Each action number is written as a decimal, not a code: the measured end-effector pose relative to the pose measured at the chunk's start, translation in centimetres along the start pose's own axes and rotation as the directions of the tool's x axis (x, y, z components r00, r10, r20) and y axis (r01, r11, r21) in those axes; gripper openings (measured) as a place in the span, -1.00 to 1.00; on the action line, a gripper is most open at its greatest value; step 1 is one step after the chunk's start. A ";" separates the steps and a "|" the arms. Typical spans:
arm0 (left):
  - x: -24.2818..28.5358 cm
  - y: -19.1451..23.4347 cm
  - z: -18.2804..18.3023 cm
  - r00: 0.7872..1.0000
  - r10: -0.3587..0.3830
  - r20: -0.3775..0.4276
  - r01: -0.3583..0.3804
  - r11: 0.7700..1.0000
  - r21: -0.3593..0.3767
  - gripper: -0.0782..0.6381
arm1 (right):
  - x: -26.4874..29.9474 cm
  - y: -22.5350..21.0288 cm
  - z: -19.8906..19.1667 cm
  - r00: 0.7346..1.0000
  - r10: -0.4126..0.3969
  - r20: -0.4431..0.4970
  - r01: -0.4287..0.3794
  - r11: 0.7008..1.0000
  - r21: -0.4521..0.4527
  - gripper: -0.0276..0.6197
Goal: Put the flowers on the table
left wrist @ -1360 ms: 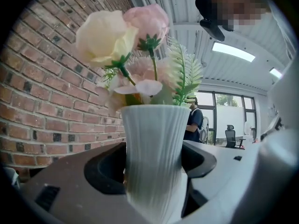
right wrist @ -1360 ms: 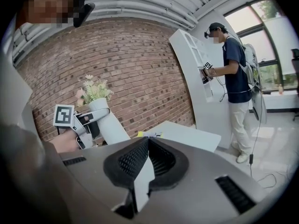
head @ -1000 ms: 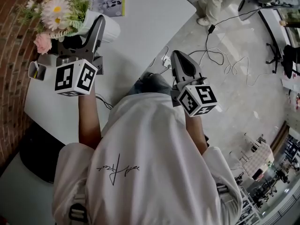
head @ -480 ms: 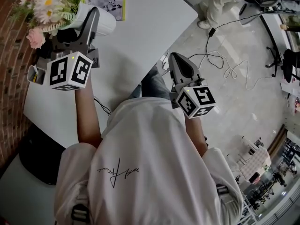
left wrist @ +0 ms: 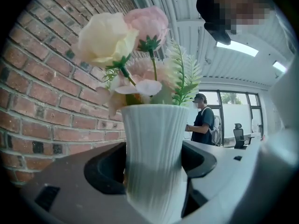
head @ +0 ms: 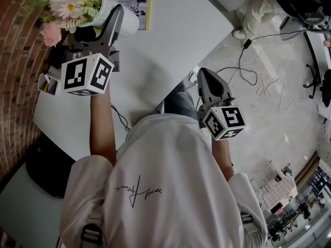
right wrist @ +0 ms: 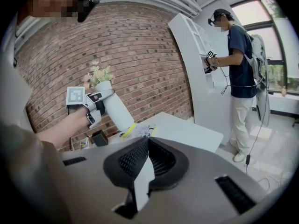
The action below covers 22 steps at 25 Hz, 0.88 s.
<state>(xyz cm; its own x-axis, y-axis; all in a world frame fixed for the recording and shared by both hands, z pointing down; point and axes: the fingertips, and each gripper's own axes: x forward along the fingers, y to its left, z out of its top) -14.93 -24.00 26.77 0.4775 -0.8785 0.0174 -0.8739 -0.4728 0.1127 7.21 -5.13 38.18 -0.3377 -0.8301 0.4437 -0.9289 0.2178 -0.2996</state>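
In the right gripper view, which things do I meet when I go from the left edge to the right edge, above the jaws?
forearm → white vase → booklet → tall white cabinet → standing person

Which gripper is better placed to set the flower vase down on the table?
Left. The left gripper grips the white vase, tilted above the table. The right gripper is shut, empty, beyond the table's edge.

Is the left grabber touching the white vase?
Touching. The left gripper view shows the left gripper with jaws pressed against both sides of the white vase.
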 end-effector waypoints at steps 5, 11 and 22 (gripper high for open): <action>2.0 0.8 -0.9 1.000 0.013 -0.009 -0.013 1.000 -0.003 0.19 | 1.5 -0.1 -0.1 0.999 0.037 -0.025 -0.037 0.999 -0.002 -0.84; 4.7 0.8 -1.9 0.999 0.031 -0.030 -0.032 0.999 -0.005 0.19 | 3.6 -0.6 0.8 0.994 0.100 -0.045 -0.101 0.995 -0.009 -0.84; 9.7 1.6 -4.3 0.998 0.041 -0.051 -0.042 0.999 -0.017 0.19 | 7.3 -0.1 1.2 0.983 0.165 -0.085 -0.165 0.986 0.011 -0.84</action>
<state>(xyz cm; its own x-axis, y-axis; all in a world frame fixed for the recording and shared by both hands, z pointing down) -11.30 -33.01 31.35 0.4455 -0.8923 0.0728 -0.8914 -0.4345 0.1288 5.04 -11.81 40.38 -0.4983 -0.7360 0.4582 -0.8588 0.3463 -0.3776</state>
